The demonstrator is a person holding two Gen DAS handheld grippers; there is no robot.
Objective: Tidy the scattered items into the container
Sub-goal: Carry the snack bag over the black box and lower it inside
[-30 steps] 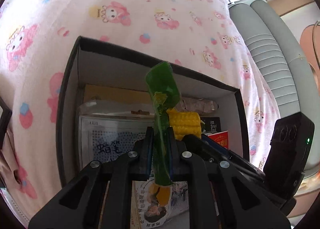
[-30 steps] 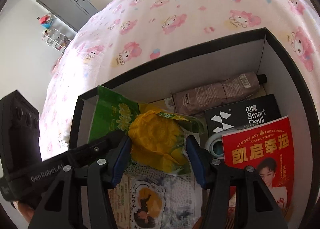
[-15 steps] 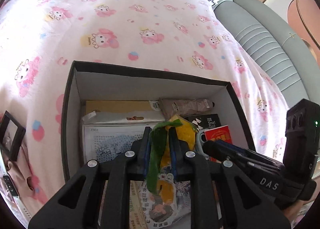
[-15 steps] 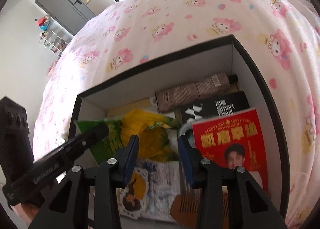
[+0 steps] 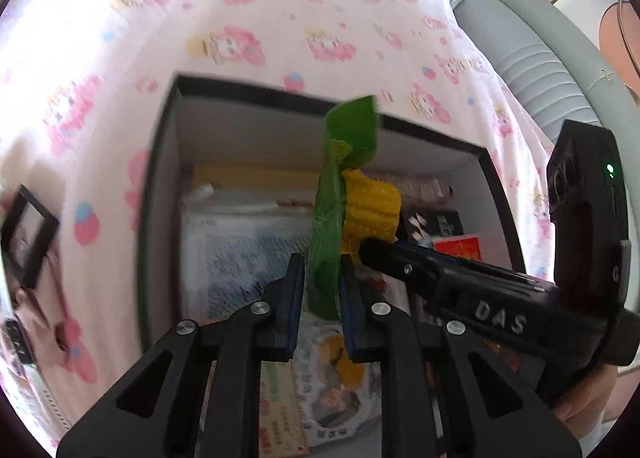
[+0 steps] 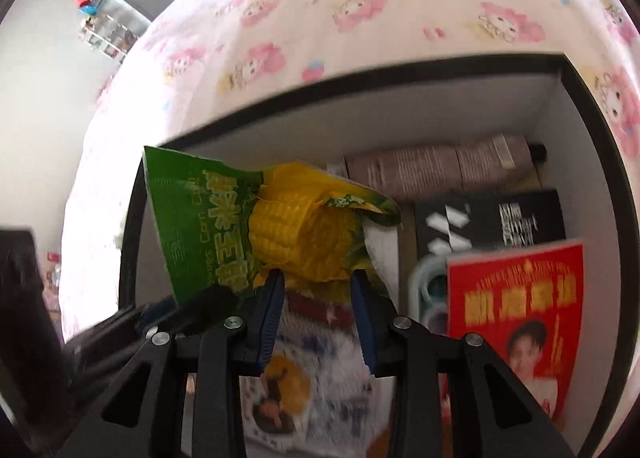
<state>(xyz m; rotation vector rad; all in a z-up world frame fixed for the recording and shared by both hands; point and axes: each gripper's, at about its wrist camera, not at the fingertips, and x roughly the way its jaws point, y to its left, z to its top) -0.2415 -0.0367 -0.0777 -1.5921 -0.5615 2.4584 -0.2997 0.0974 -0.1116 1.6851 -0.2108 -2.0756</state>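
Two grippers on one item, both over the open box — you're mid-placement, not yet let go.

Left wrist view: your left gripper (image 5: 320,278) is pinched on the green edge of the corn packet (image 5: 340,194), which stands upright just ahead of the tips. The right gripper's finger comes in from the right, tip against the yellow cob.

Right wrist view: your right gripper (image 6: 318,294) has jaws closing round the cob's lower end; contact looks close, but can't confirm it. Corn packet hangs ahead of the tips, above the box (image 6: 360,74).

Box contents: brown tube (image 6: 440,170) at the back wall, black carton (image 6: 492,218), red magazine (image 6: 516,306), printed sheets under the tips.

Next, probably: lower onto the sheets, then release both sides.
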